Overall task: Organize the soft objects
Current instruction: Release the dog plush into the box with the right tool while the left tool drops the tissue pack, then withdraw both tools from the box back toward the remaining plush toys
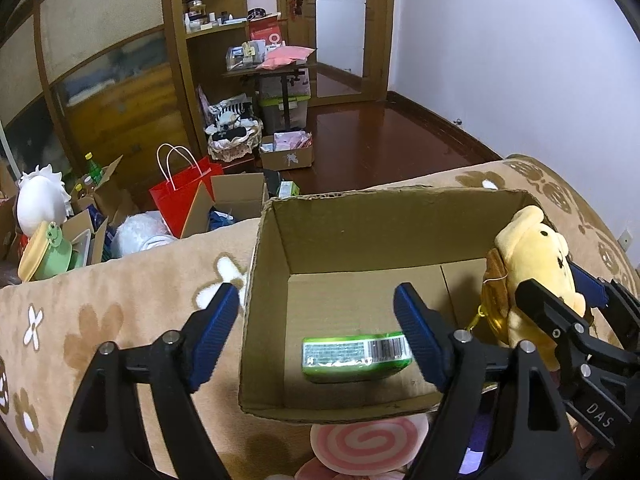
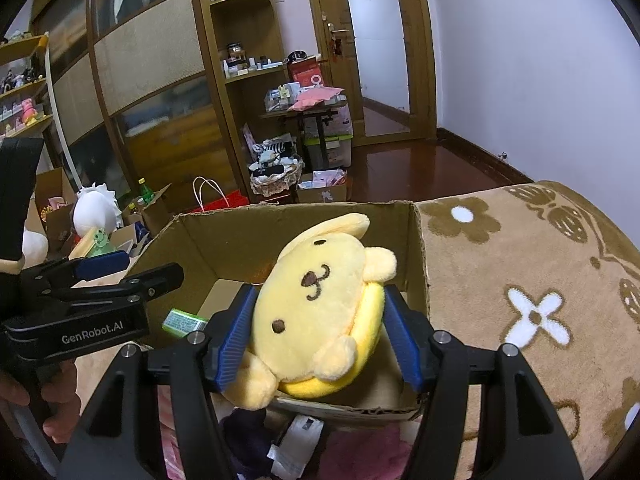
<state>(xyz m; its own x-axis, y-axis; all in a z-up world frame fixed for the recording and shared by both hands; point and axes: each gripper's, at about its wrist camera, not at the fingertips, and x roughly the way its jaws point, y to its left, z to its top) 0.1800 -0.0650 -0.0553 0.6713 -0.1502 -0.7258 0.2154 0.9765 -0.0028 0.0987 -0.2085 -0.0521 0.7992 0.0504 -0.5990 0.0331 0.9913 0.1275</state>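
An open cardboard box stands on a beige flowered blanket. On its floor lies a green packet with a barcode label. My left gripper is open and empty; its jaws straddle the box's left wall, one finger outside and one inside above the packet. At the box's right end, my right gripper is shut on a yellow dog plush, with both blue pads pressed into its sides just above the box. The left wrist view shows that plush and the right gripper at the right.
A pink-and-white swirl plush lies in front of the box, beside a dark soft item and pink fabric. Beyond the blanket's far edge, the floor holds a red paper bag, open boxes and a white plush. A hand holds the left gripper.
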